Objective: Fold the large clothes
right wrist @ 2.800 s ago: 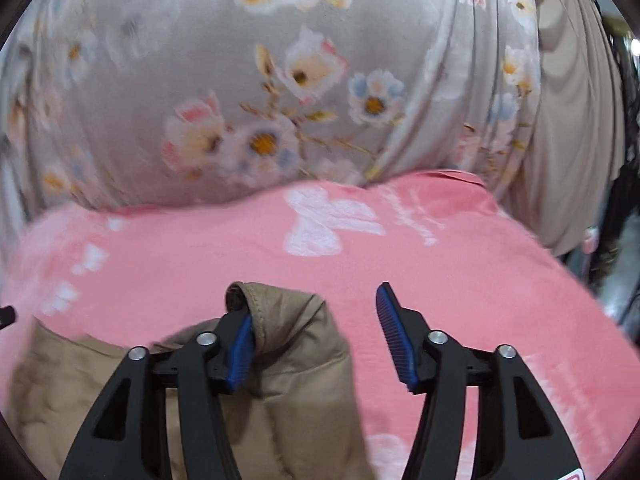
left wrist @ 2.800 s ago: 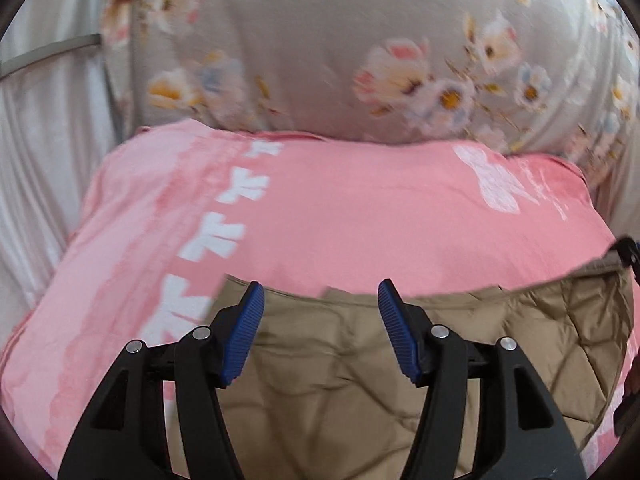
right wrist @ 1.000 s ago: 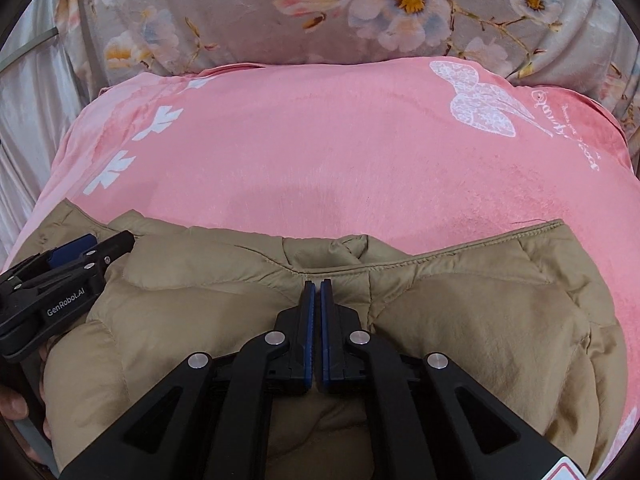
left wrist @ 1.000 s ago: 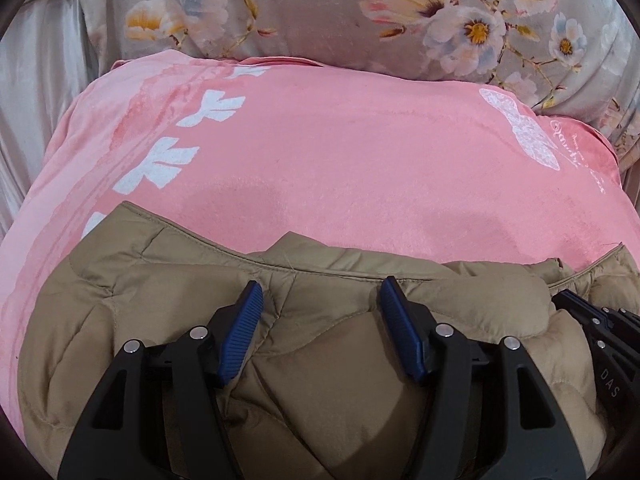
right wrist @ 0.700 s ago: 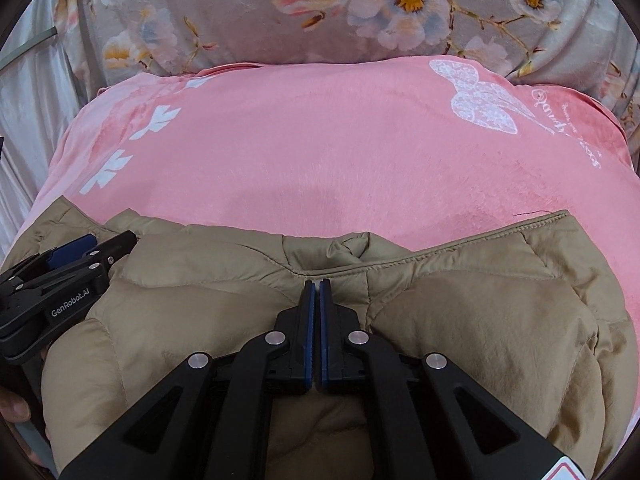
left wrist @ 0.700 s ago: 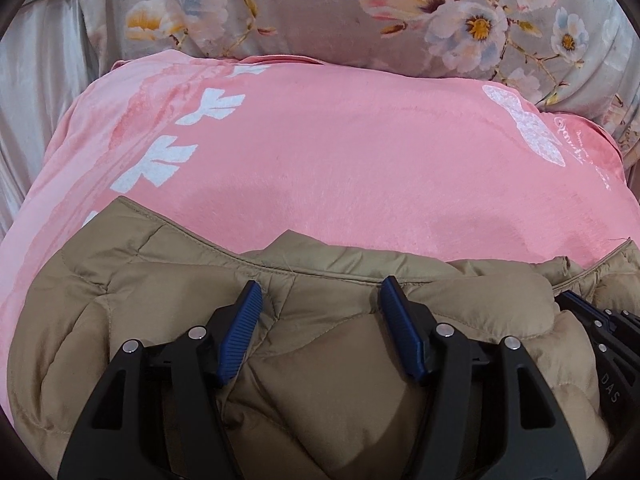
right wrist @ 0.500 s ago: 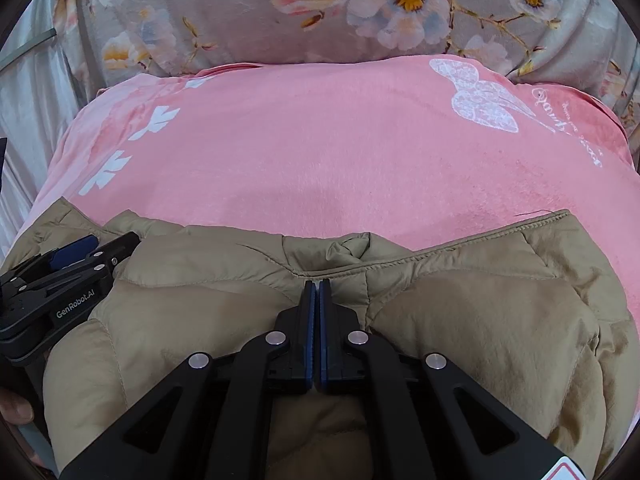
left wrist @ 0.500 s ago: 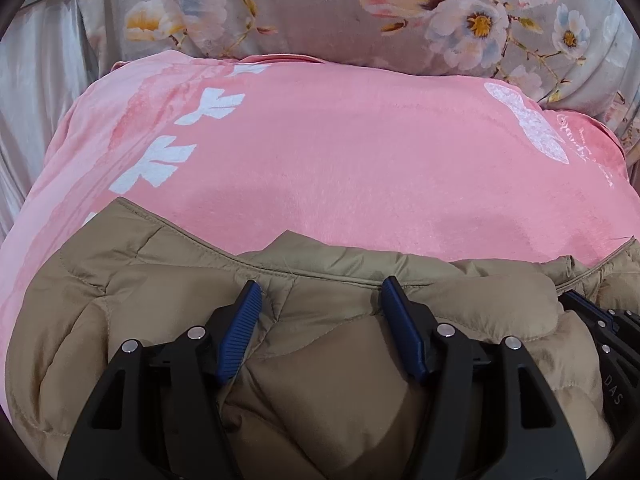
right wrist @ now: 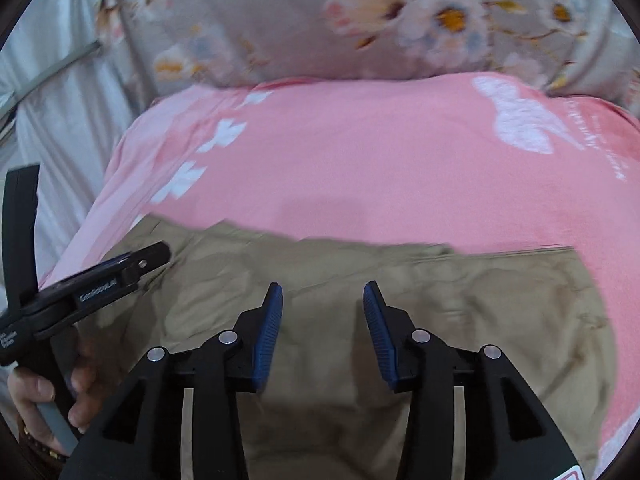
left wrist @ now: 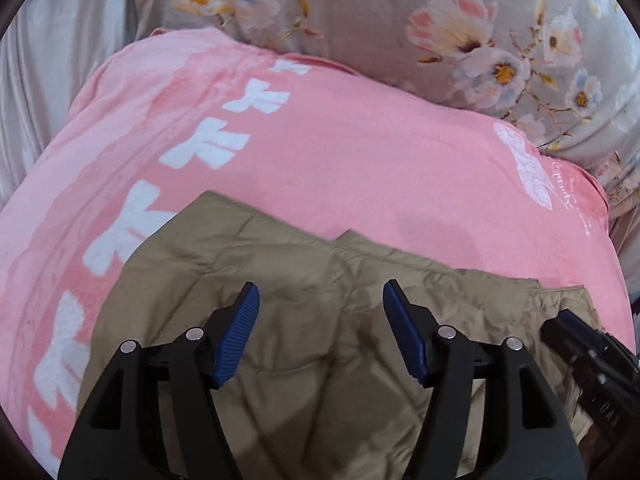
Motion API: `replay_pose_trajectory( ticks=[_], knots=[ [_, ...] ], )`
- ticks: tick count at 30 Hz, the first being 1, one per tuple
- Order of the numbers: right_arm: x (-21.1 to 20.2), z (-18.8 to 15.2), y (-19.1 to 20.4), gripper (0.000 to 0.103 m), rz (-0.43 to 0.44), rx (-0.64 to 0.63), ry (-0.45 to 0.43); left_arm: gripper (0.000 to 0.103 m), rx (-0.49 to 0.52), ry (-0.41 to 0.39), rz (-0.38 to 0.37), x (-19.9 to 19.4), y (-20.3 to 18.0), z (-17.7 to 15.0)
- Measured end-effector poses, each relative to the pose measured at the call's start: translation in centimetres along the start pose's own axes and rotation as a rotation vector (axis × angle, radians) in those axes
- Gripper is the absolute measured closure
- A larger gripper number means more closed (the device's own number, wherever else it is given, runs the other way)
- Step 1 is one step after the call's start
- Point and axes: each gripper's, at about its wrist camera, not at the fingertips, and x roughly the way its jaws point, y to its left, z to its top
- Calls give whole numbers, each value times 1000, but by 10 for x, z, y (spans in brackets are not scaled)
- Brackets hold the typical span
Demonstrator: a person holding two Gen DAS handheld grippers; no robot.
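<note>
A tan quilted jacket [left wrist: 304, 344] lies folded on the pink blanket [left wrist: 360, 168], its far edge running across the middle of both views. My left gripper [left wrist: 320, 300] hovers over the jacket's left part, open, with nothing between its blue pads. My right gripper [right wrist: 322, 300] hangs above the jacket [right wrist: 460, 312]; its jaws are opening and only flat fabric lies below the gap. In the right wrist view the left gripper [right wrist: 120, 268] is at the left edge, held by a hand [right wrist: 36, 396]. The right gripper's tip [left wrist: 580, 340] shows at the right of the left wrist view.
The pink blanket [right wrist: 360, 160] has white bow prints and covers the bed. Behind it rises grey floral bedding [left wrist: 440, 40]. Pale grey cloth [left wrist: 48, 80] hangs at the left. Bare blanket stretches beyond the jacket's far edge.
My right gripper was shut on the jacket's folded edge and has let go, now open. Both grippers have lifted and pulled back. The jacket now lies flatter.
</note>
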Motion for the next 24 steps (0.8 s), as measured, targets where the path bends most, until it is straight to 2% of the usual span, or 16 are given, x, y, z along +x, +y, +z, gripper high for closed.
replay_pose_trajectory(
  ticks=[2, 3, 4, 6, 7, 10, 17, 24],
  knots=[
    [27, -2, 12, 59, -28, -21, 48, 41, 3, 27, -5, 10, 4, -4],
    [36, -1, 14, 66, -44, -24, 41, 41, 23, 26, 10, 15, 2, -6],
    [40, 0, 15, 79, -40, -22, 39, 40, 38, 20, 23, 17, 1, -6],
    [44, 8, 15, 94, -28, 0, 43, 40, 64, 14, 42, 18, -4, -5],
    [44, 12, 13, 98, -26, 18, 37, 40, 70, 12, 47, 20, -7, -1],
    [46, 20, 10, 100, -28, 35, 25, 40, 79, 12, 59, 30, -10, 10],
    [66, 11, 0, 101, -20, 81, 54, 33, 95, -11, 80, 51, -14, 10],
    [71, 5, 7, 101, -70, 37, 39, 30, 109, -27, 110, 59, -20, 6]
  ],
)
